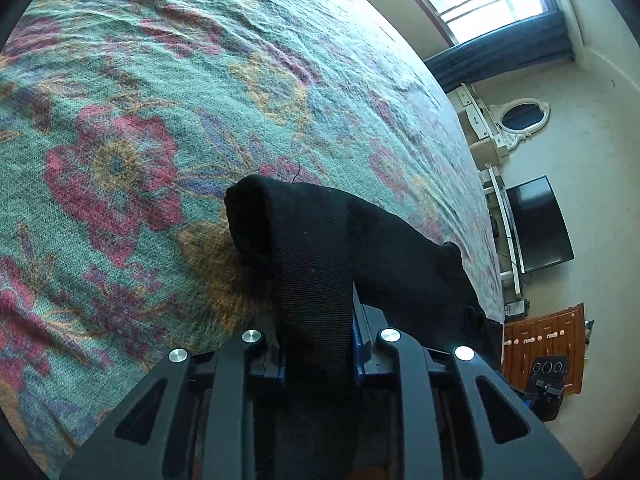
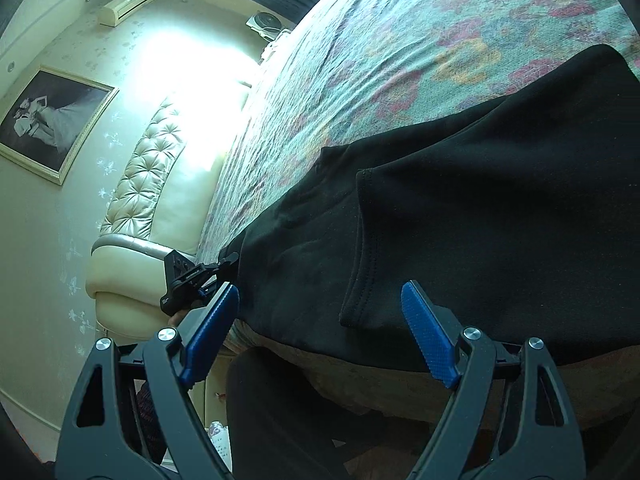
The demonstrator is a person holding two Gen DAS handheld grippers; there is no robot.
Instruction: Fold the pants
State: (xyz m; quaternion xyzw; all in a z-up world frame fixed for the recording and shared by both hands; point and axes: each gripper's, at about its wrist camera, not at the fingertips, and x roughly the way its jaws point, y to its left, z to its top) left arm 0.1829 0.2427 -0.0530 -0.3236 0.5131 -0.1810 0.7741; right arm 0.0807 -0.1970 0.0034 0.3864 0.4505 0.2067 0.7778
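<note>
The left tongs (image 1: 318,356) pinch a band of the black pants (image 1: 320,248), which hides their blue pads almost fully. The pants (image 2: 460,220) lie flat on the flowered bedspread (image 1: 160,120) at the bed's near edge, one hemmed leg end folded on top. Only the right wrist view shows this spread, and the right tongs (image 2: 320,328) gaping wide before the hem, holding nothing
</note>
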